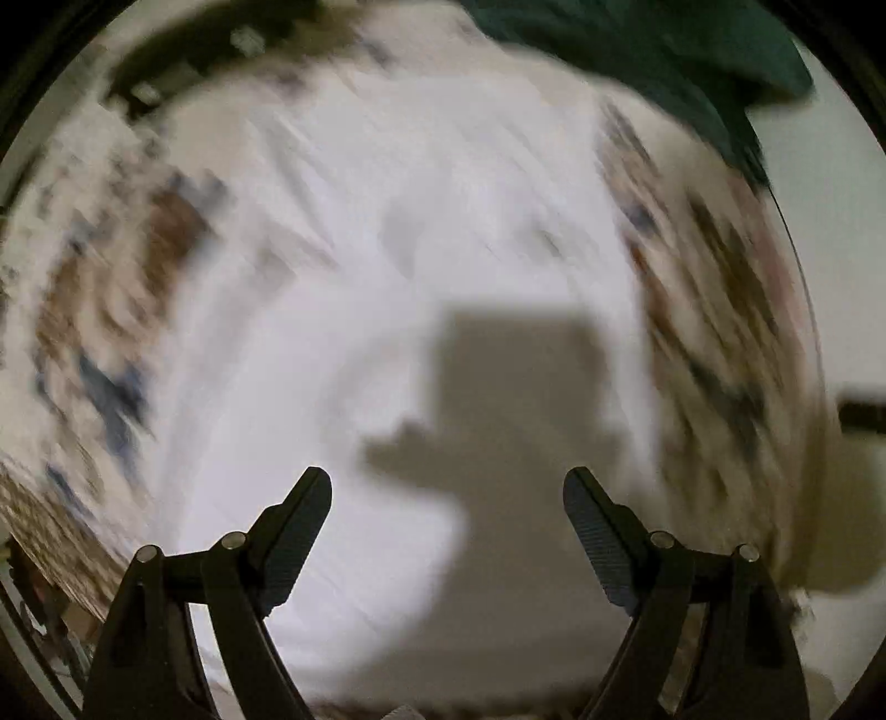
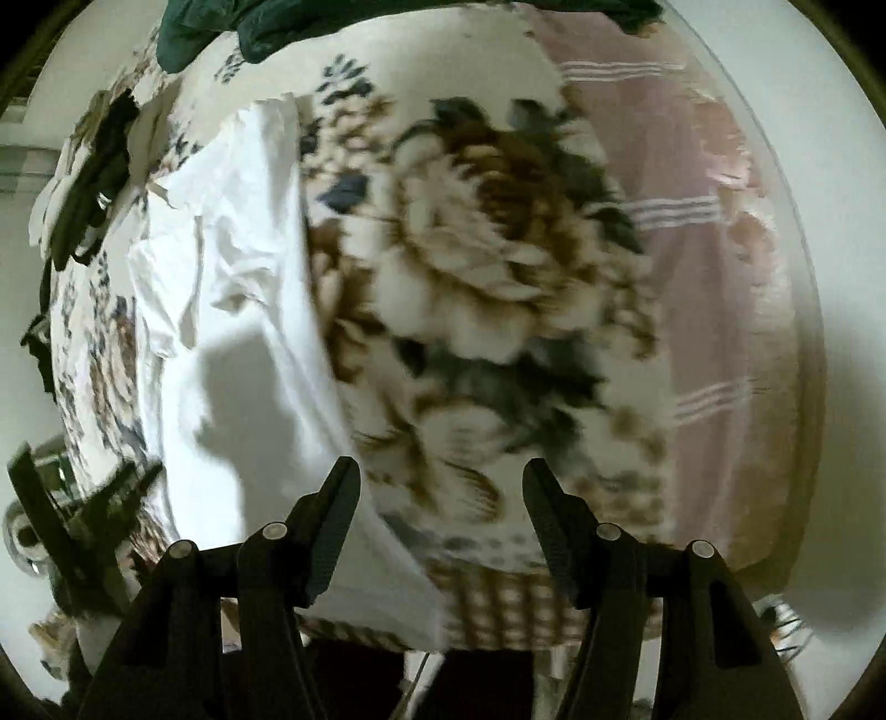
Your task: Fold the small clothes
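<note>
- Both grippers had their jaws spread apart with nothing between them: the left gripper [image 1: 447, 493] above white cloth, the right gripper [image 2: 441, 484] above a flowered blanket [image 2: 498, 266].
- In the right wrist view, the white garment [image 2: 238, 310] lay rumpled on the blanket, left of the big brown flower, a shadow falling across its near part.
- In the left wrist view, the garment [image 1: 387, 232] filled the middle, heavily blurred, with blanket pattern on either side.
- A dark green cloth [image 2: 232, 27] sat at the blanket's far edge, and a pink striped cloth [image 2: 692, 249] lay to the right.
</note>
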`<state>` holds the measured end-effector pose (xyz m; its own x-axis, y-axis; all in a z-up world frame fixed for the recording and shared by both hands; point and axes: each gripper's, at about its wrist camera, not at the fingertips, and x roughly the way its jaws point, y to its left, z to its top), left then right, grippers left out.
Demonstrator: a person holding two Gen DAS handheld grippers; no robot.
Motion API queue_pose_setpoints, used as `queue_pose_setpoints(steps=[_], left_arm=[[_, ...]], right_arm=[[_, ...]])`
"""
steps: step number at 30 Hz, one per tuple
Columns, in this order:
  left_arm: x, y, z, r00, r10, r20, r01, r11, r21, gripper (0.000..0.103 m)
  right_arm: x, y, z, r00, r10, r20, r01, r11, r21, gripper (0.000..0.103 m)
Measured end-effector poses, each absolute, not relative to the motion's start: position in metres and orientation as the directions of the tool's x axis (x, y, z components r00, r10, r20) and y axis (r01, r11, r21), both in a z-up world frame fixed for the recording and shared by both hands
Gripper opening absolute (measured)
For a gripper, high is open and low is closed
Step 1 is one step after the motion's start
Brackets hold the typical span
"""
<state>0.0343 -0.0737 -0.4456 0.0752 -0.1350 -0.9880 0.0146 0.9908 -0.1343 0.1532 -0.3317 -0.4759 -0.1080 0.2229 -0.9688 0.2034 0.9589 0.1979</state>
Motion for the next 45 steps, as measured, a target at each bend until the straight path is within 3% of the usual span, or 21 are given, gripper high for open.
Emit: queue_pose_setpoints(steps=[5, 9, 11, 13, 23, 29, 31, 32, 33, 45], left_arm=[[0.011, -0.174, -0.498, -0.142, -0.268, -0.953, -0.013, 0.963, -0.269, 0.085], [0.011, -0.22, -0.533, -0.218, -0.266, -0.939, -0.015, 0.963, -0.269, 0.085], [0.005, -0.23, -0.539, -0.177, -0.217, -0.96, 0.015, 0.975, -0.223, 0.06], [-0.003, -0.221, -0.532, -0.114, -0.203, -0.973, 0.016, 0.978, -0.206, 0.004], [-0.026, -0.112, -0.47, 0.048, -0.29, -0.956, -0.134, 0.946, -0.294, 0.003], [-0.029, -0.086, -0.455, 0.1, -0.303, -0.948, -0.236, 0.918, -0.319, 0.002], [-0.023, -0.085, -0.456, 0.12, -0.302, -0.946, -0.259, 0.91, -0.323, 0.002], [-0.022, -0.08, -0.454, 0.128, -0.305, -0.944, -0.273, 0.904, -0.33, 0.002], [-0.022, -0.078, -0.453, 0.133, -0.306, -0.943, -0.282, 0.9, -0.332, 0.002], [-0.025, 0.022, -0.41, 0.246, -0.305, -0.92, -0.426, 0.818, -0.385, 0.002]], right_arm=[[0.143, -0.374, -0.485, -0.136, 0.21, -0.968, 0.226, 0.958, 0.177, 0.063], [0.156, -0.388, -0.503, -0.134, 0.232, -0.964, 0.234, 0.952, 0.197, 0.063], [0.172, -0.386, -0.509, -0.119, 0.248, -0.961, 0.216, 0.952, 0.219, 0.063], [0.194, -0.378, -0.514, -0.096, 0.281, -0.955, 0.177, 0.949, 0.262, 0.063], [0.366, -0.285, -0.574, -0.059, 0.529, -0.847, 0.087, 0.848, 0.524, 0.063], [0.427, -0.249, -0.602, -0.048, 0.555, -0.83, 0.153, 0.826, 0.543, 0.063], [0.435, -0.241, -0.612, -0.065, 0.539, -0.839, 0.174, 0.834, 0.523, 0.052], [0.438, -0.236, -0.615, -0.066, 0.538, -0.84, 0.184, 0.834, 0.52, 0.026], [0.44, -0.232, -0.616, -0.07, 0.527, -0.847, 0.182, 0.841, 0.509, 0.006], [0.45, -0.145, -0.534, -0.017, 0.397, -0.918, 0.034, 0.918, 0.396, 0.004]])
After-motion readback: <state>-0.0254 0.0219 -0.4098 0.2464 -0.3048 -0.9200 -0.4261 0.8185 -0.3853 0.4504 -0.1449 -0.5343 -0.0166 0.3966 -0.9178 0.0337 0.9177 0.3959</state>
